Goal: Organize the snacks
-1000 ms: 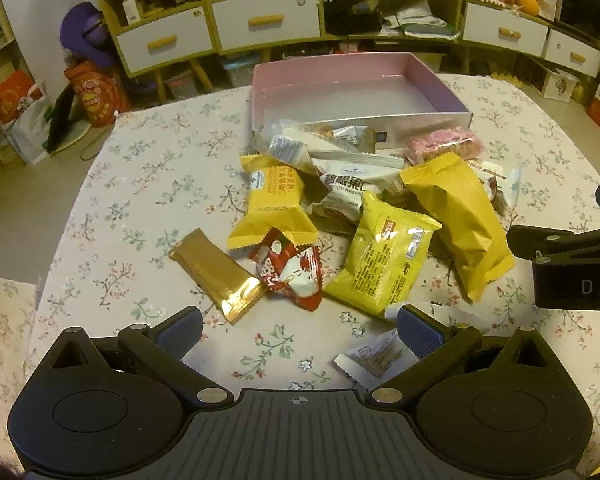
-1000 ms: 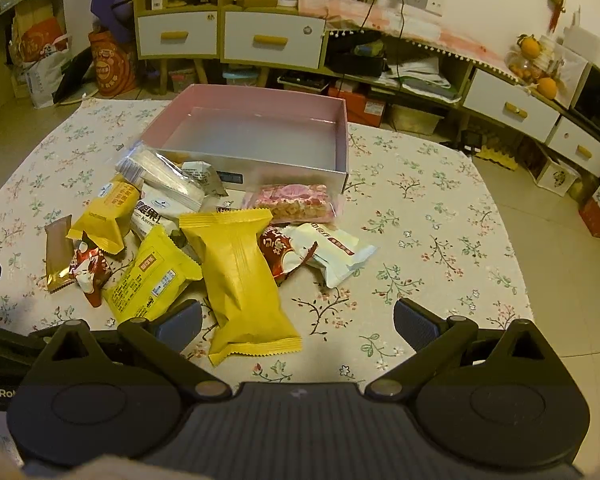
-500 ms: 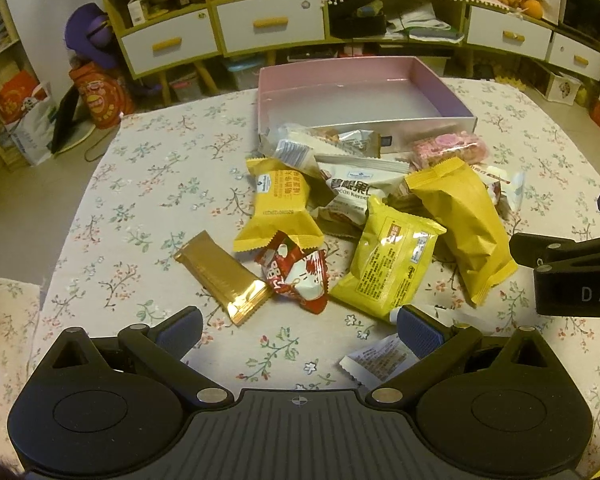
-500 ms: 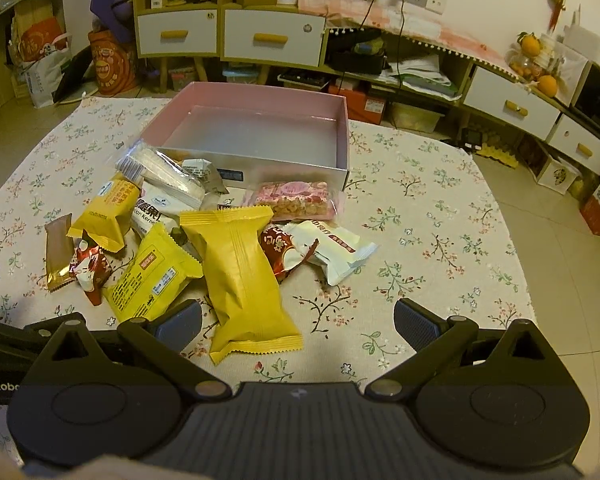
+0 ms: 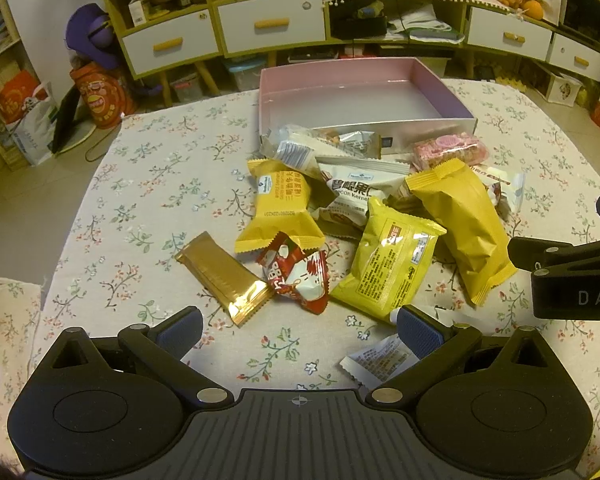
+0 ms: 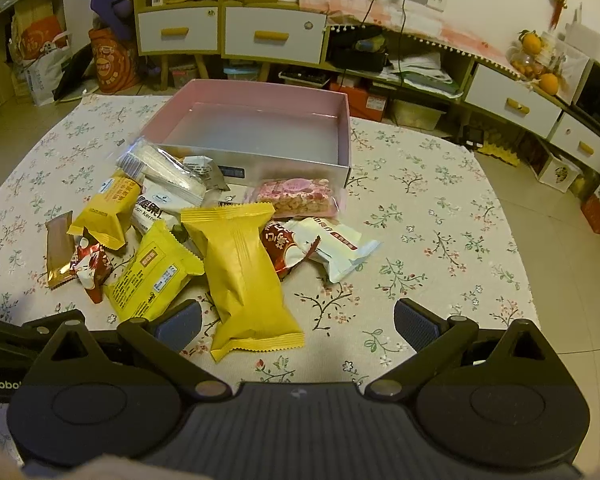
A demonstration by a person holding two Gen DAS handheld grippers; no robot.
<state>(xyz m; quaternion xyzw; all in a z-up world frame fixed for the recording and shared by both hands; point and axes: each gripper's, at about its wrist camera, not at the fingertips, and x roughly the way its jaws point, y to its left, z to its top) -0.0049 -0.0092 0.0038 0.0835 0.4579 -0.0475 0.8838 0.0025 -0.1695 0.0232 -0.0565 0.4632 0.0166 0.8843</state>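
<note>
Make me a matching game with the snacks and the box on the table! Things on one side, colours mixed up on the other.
Things:
1. box
2. flat bar
3. long pillow pack
4. crispy rice bar

Colours:
A. plain yellow
B. pink, empty inside
C. shiny gold
D. clear wrapper, pink bits

Pairs: 1-B, 2-C, 3-A, 4-D

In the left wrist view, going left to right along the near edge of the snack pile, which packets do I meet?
gold bar → red and white packet → bright yellow packet → big mustard-yellow packet
</note>
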